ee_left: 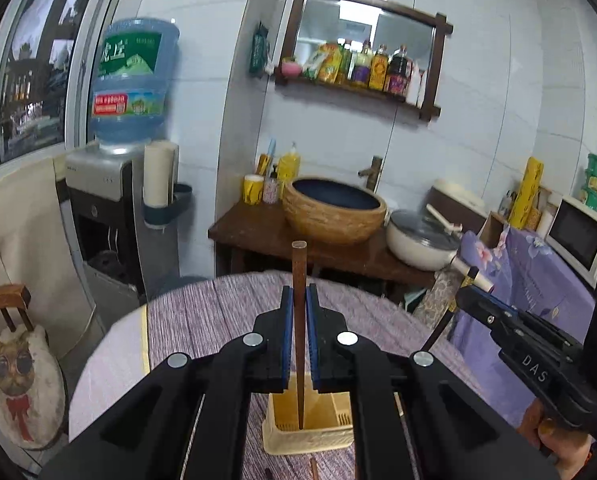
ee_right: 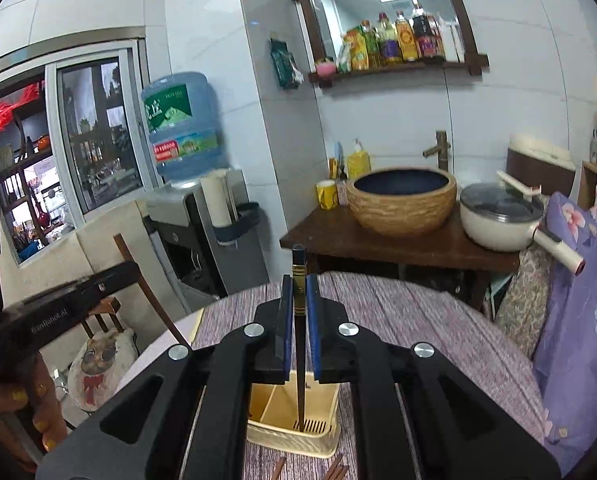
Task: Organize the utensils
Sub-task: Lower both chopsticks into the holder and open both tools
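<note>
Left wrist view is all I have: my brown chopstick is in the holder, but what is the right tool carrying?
Observer: The right tool is shut on a black chopstick with gold bands.
Operator: Where is its tip?
Observer: Down inside the cream holder, at the slotted floor of the right compartment.
Operator: Is the holder split?
Observer: Yes, a divider runs inside it, left of that chopstick.
</note>
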Available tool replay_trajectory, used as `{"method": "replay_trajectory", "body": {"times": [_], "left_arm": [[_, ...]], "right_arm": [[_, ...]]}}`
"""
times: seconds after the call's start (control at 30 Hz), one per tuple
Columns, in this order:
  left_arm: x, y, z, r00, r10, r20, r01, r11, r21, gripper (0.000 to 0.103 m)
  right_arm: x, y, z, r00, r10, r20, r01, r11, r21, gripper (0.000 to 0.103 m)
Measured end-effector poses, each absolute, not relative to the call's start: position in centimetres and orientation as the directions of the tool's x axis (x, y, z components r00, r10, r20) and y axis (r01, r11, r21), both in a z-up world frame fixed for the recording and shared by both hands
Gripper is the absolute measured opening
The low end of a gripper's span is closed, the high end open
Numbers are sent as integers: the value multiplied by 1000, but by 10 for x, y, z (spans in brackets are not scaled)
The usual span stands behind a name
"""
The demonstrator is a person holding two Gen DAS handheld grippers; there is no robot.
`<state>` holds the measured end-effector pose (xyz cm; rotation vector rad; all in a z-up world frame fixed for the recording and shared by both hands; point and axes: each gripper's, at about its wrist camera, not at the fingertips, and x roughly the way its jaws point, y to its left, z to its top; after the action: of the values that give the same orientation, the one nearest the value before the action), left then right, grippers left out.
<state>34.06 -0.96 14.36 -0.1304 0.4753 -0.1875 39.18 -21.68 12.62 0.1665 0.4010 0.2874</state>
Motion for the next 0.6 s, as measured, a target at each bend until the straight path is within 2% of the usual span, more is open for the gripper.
{"method": "replay_trajectory", "body": {"times": [0.23,0.6], "left_arm": [[356,-14,98,826,-204,-525,134,976,-169,8],[362,-20,80,806,-190,-560,130,981,-145,8]], "right_arm": [[404,-218,92,861,296,-414,-211,948,239,8],[407,-223,80,864,282,-417,-188,949,252,8]]}}
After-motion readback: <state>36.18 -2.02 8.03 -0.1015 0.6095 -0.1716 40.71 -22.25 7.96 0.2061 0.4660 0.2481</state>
